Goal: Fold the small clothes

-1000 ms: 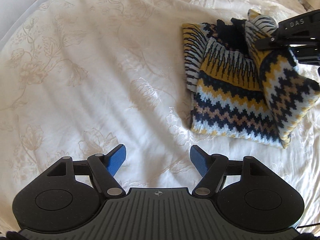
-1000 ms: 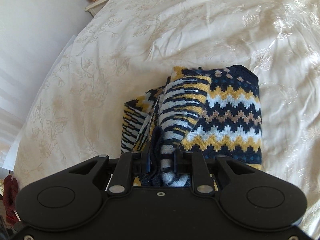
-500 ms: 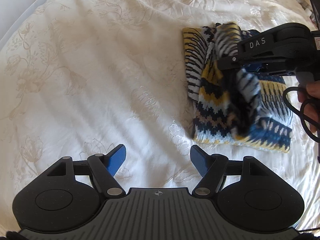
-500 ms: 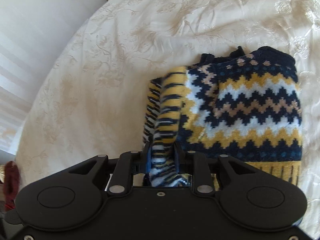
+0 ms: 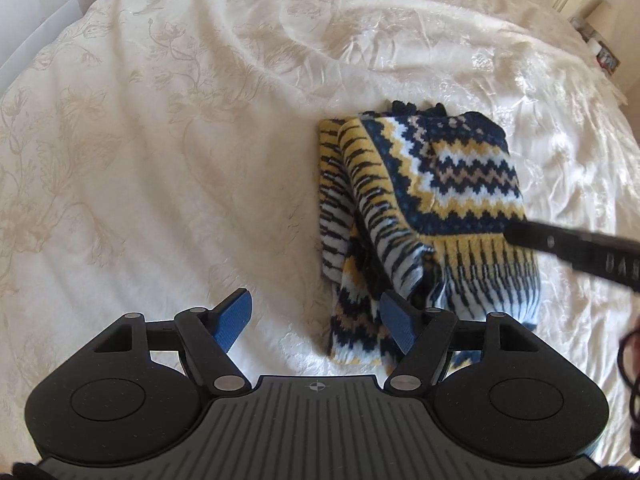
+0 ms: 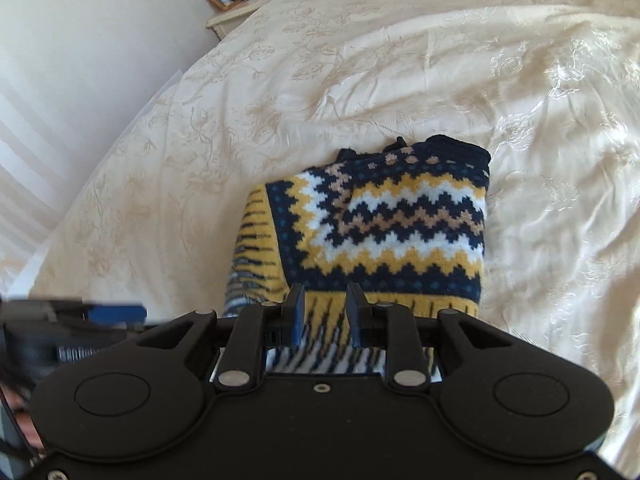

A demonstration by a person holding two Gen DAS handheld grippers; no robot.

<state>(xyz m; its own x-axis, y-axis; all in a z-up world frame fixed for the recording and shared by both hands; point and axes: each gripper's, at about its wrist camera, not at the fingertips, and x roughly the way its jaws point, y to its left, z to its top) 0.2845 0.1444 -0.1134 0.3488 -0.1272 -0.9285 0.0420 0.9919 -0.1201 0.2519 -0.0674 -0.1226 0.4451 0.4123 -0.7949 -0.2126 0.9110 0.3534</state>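
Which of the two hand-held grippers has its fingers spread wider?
The left hand-held gripper: its blue-padded fingers stand far apart, while the right hand-held gripper leaves only a narrow gap, over the hem of the sweater.

Our left gripper (image 5: 315, 322) has a ribbed grey-black body, silver pivot screws and blue finger pads (image 5: 231, 322). Our right gripper (image 6: 325, 314) is matte black, with dark blue pad faces.

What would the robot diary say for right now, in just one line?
stage: folding | sweater: folded on bedspread | right gripper: open above ribbed hem | left gripper: open, empty, beside sweater
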